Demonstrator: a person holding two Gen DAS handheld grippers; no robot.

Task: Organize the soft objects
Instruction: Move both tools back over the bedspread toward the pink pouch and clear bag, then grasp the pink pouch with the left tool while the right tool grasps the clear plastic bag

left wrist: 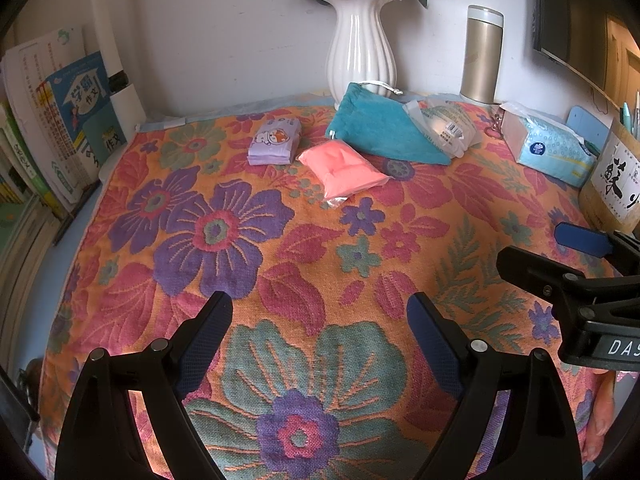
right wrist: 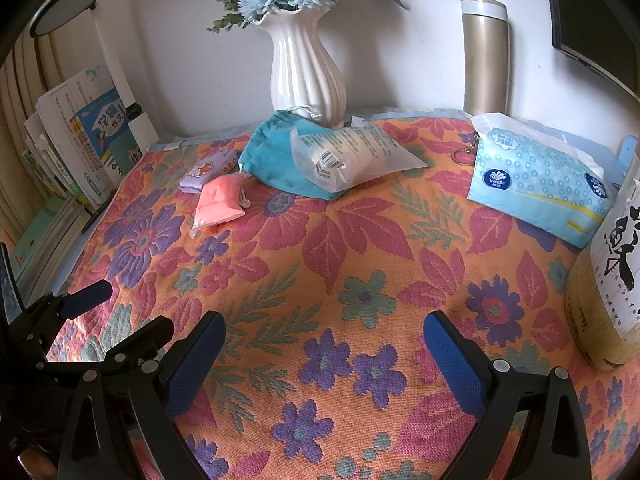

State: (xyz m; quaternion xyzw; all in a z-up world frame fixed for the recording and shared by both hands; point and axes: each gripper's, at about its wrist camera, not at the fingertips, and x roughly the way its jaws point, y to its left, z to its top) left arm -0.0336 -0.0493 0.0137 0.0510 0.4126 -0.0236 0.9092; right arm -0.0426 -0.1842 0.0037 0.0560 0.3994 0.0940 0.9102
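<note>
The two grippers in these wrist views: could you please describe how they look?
The left gripper and right gripper look alike: matte black plastic frames with triangular cut-outs and round silver pivot pins, and jaws lined with dark blue textured pads. White letters "DA" show on the right gripper's body in the left wrist view. No cables or sleeves are visible.

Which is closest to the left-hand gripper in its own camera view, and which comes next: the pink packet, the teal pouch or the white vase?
From the left gripper, which is open over the floral cloth:
1. Pink packet, just ahead, slightly right of centre.
2. Teal pouch, behind the packet and to its right.
3. White vase, at the back against the wall.
</note>
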